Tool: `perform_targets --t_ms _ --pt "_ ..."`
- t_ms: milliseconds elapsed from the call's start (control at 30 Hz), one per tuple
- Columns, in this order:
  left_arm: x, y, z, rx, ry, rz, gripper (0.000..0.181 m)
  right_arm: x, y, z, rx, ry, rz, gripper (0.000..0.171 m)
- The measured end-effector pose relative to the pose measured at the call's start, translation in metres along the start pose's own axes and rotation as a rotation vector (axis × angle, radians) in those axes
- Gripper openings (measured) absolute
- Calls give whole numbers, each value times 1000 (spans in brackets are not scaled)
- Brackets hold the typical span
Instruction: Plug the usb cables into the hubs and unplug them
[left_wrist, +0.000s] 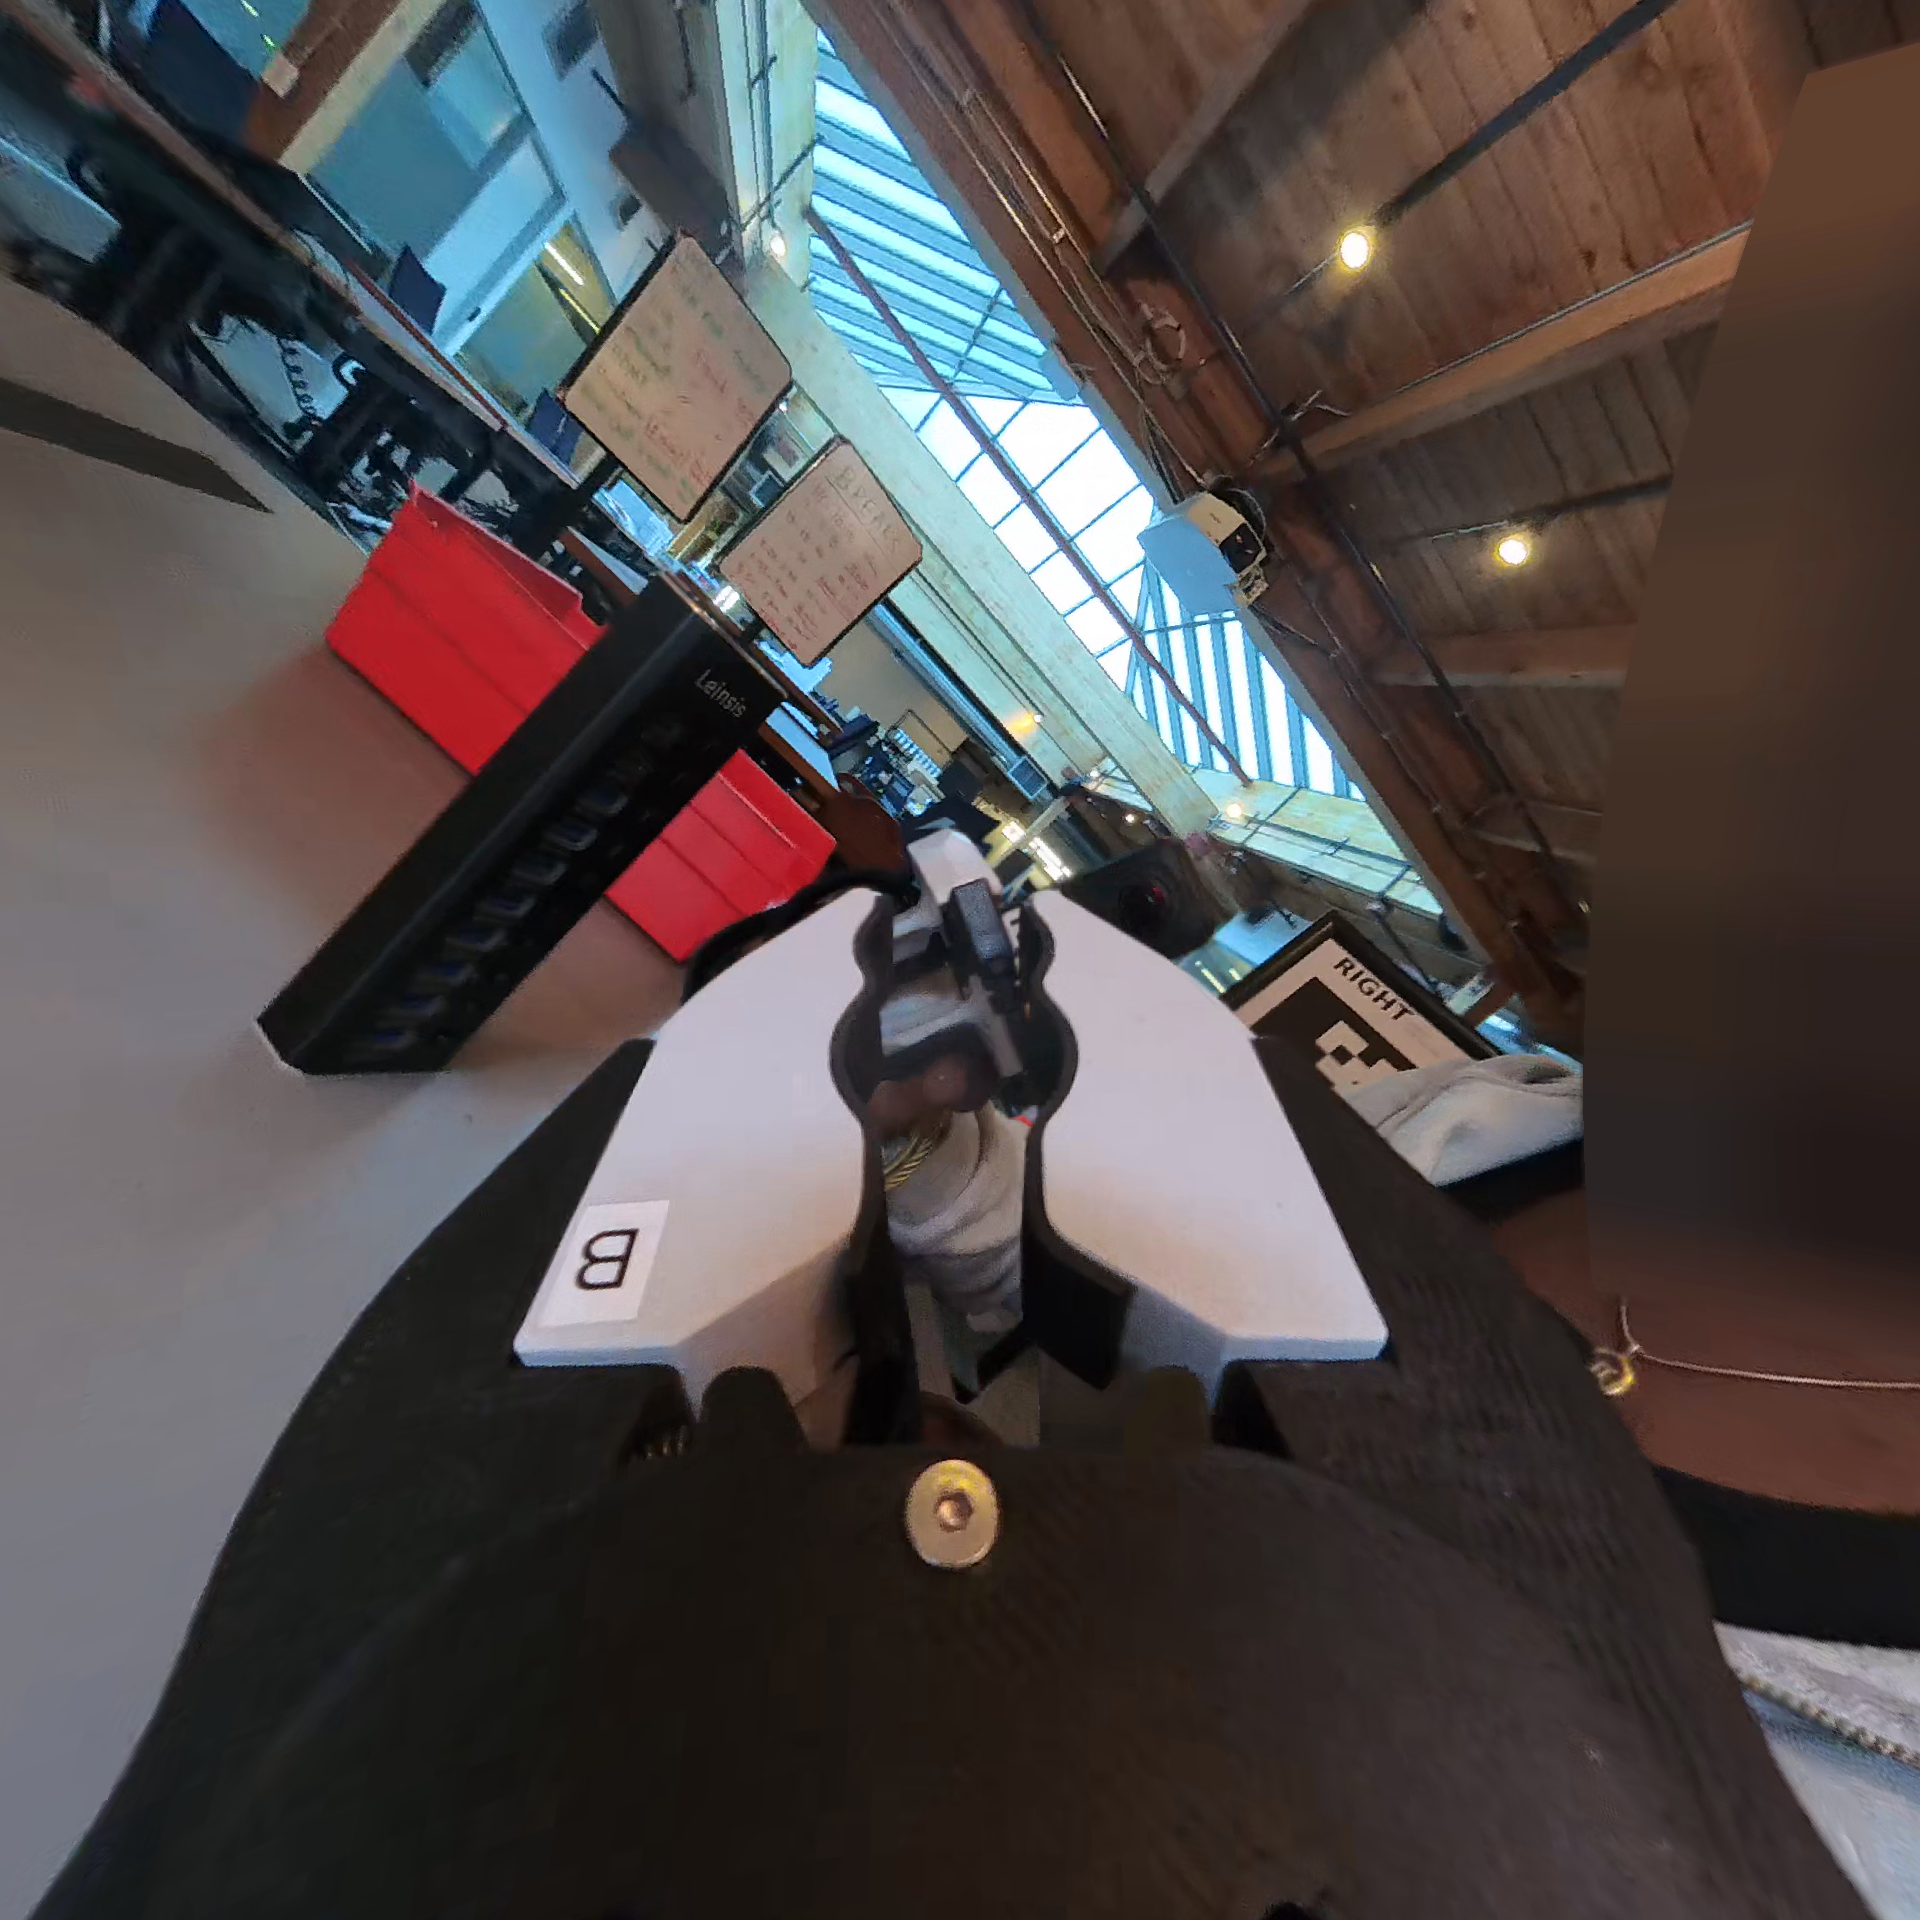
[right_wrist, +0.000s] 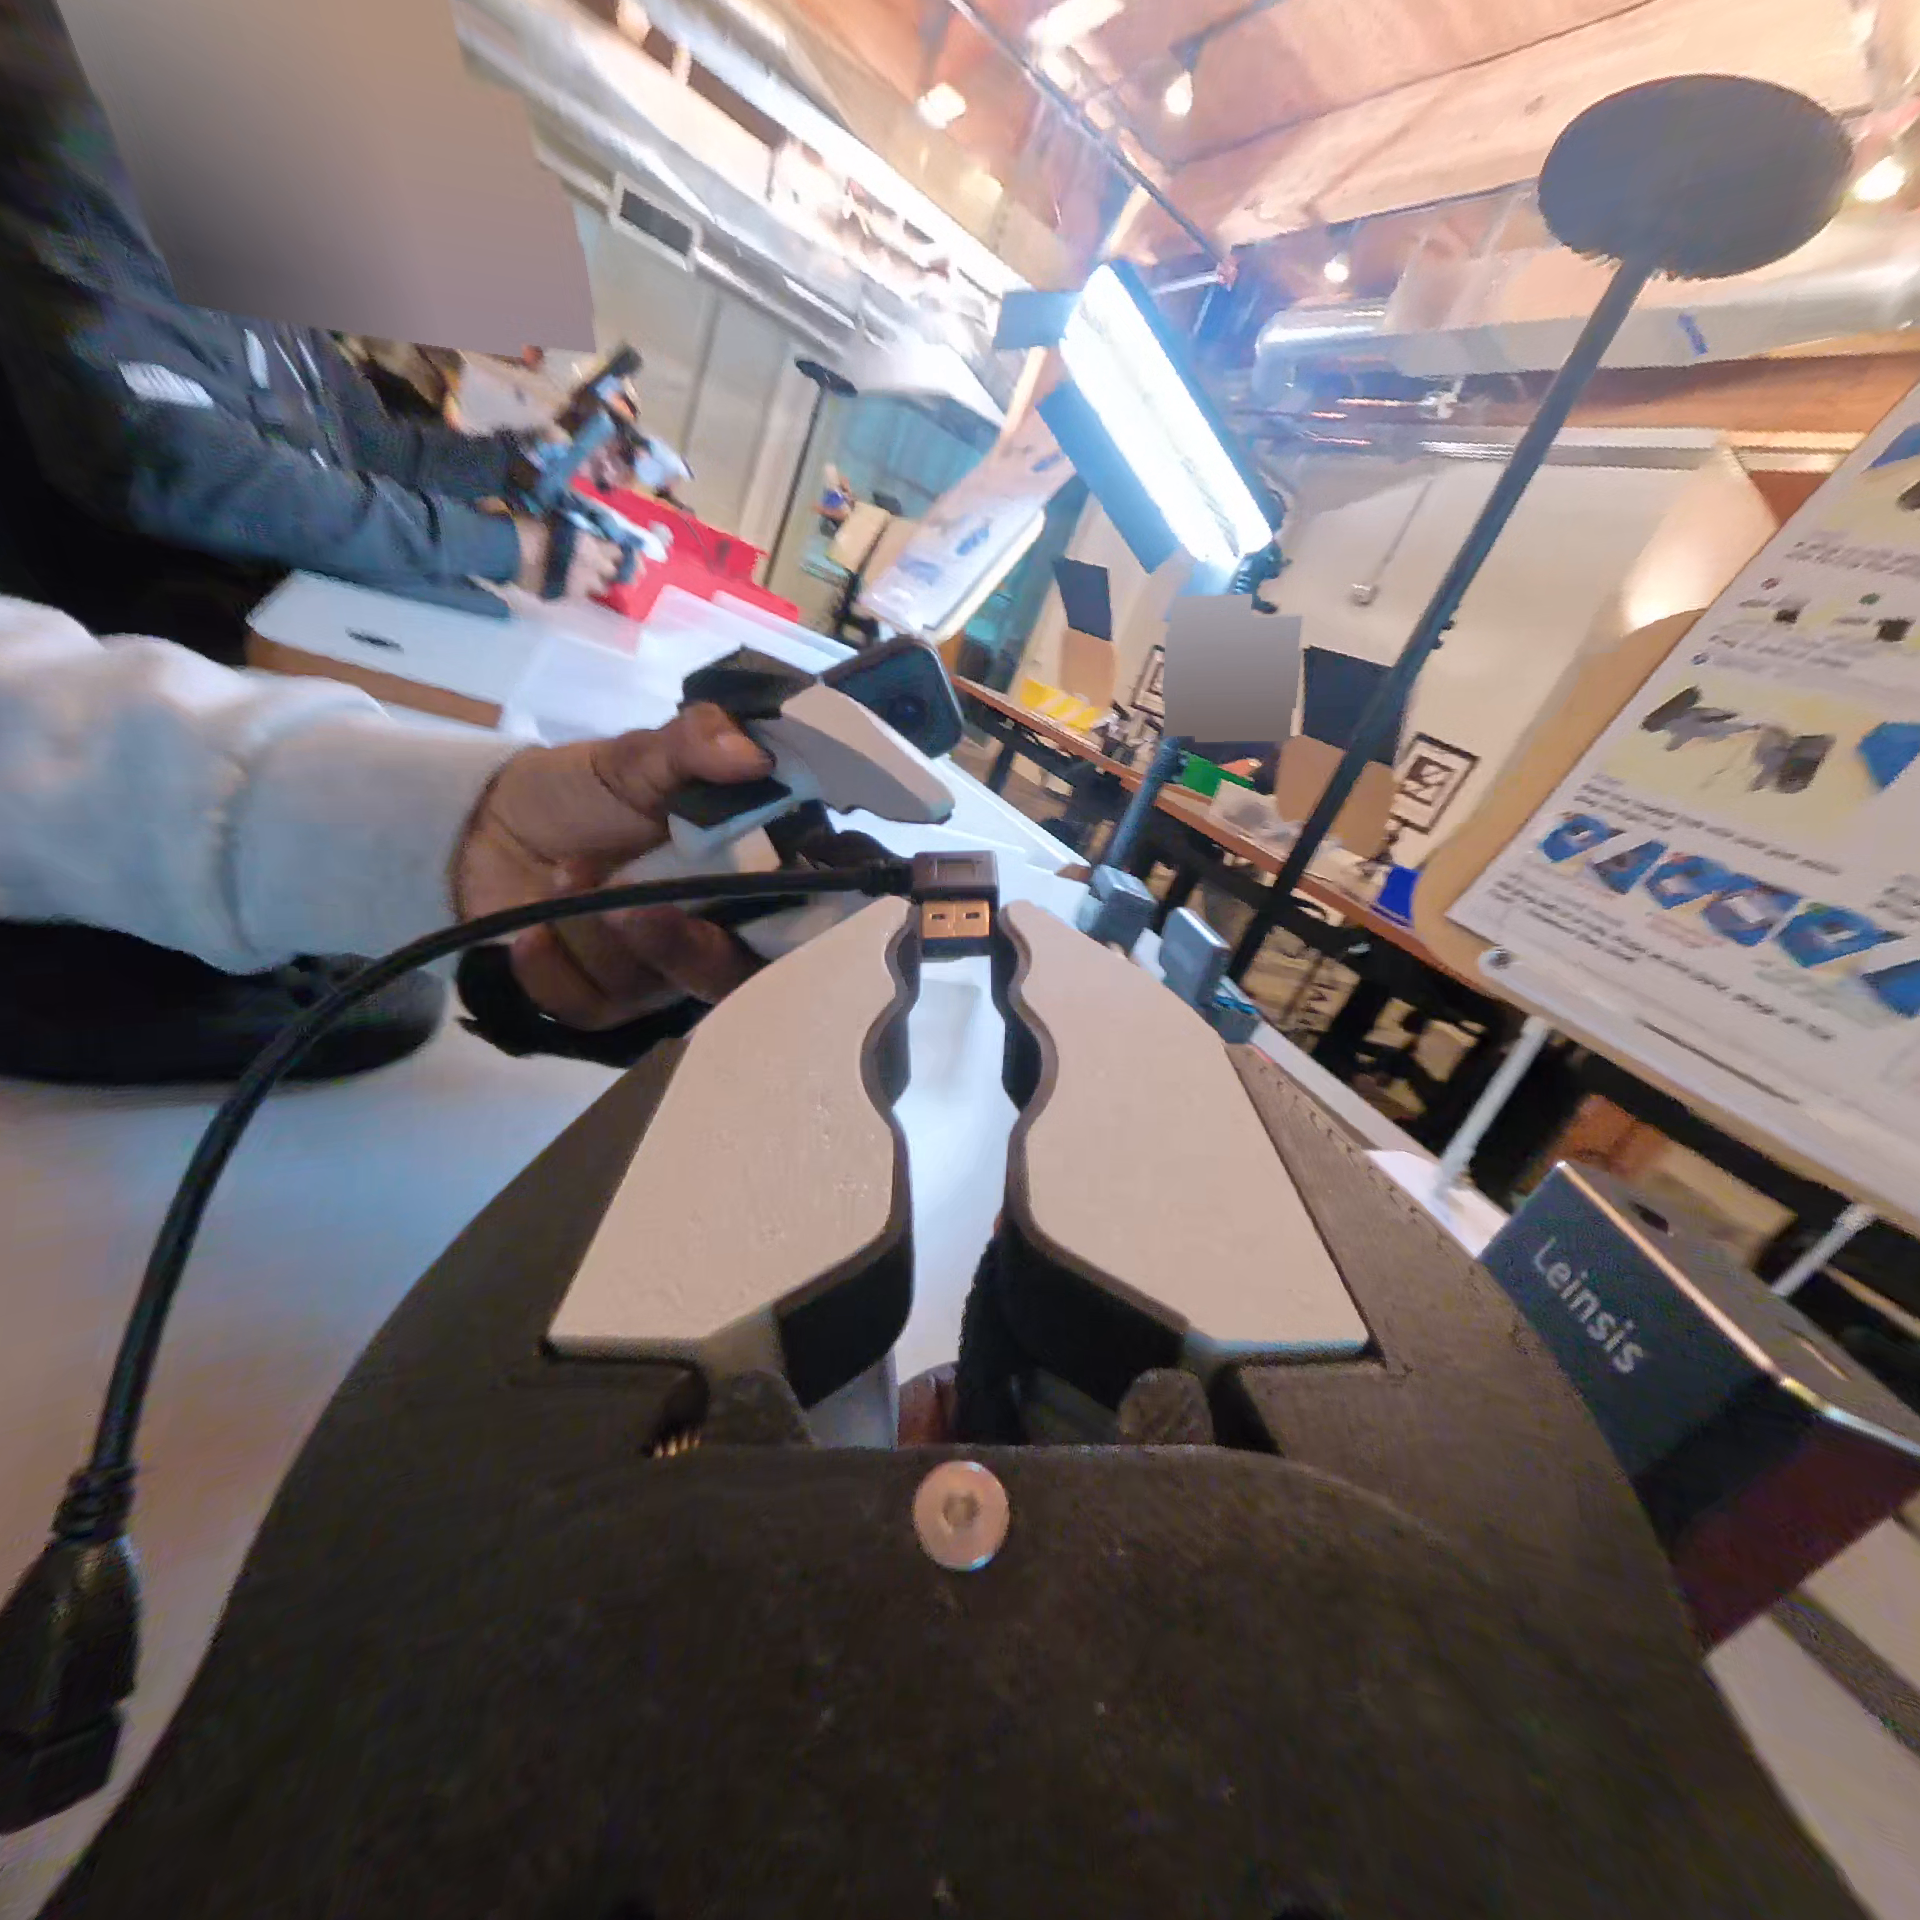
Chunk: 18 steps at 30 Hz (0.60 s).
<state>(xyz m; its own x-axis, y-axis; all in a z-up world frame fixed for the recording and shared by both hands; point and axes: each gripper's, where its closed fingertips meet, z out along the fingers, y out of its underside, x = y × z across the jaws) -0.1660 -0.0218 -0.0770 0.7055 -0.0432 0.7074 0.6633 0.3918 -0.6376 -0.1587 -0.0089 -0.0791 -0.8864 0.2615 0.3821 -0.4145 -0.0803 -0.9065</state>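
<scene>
USB plug (right_wrist: 954, 906) pinched at right gripper (right_wrist: 954, 925) tips, cable (right_wrist: 312, 1039) looping left. Black hub (left_wrist: 520, 842) on white table (left_wrist: 156, 831) bears white lettering. Left gripper (left_wrist: 961, 935) looks pinched on something; what it is, can't tell.

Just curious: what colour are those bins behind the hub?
Red bins, clearest in the left wrist view.

Cable's (right_wrist: 208, 1122) far end off-frame
</scene>
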Motion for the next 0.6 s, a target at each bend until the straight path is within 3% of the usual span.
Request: perform_targets --t_ms 133,267,433,600 --pt "-4 8 -1 -49 -22 -19 24 -4 -2 -4 28 -85 60 13" --pt "1 17 4 -75 59 -125 14 -8 4 -5 3 -131 49 13" --pt "1 21 4 -96 48 -119 6 -7 9 -7 -28 -163 54 13" --pt "7 22 5 -95 78 -2 24 -7 12 -10 -55 -212 126 12"
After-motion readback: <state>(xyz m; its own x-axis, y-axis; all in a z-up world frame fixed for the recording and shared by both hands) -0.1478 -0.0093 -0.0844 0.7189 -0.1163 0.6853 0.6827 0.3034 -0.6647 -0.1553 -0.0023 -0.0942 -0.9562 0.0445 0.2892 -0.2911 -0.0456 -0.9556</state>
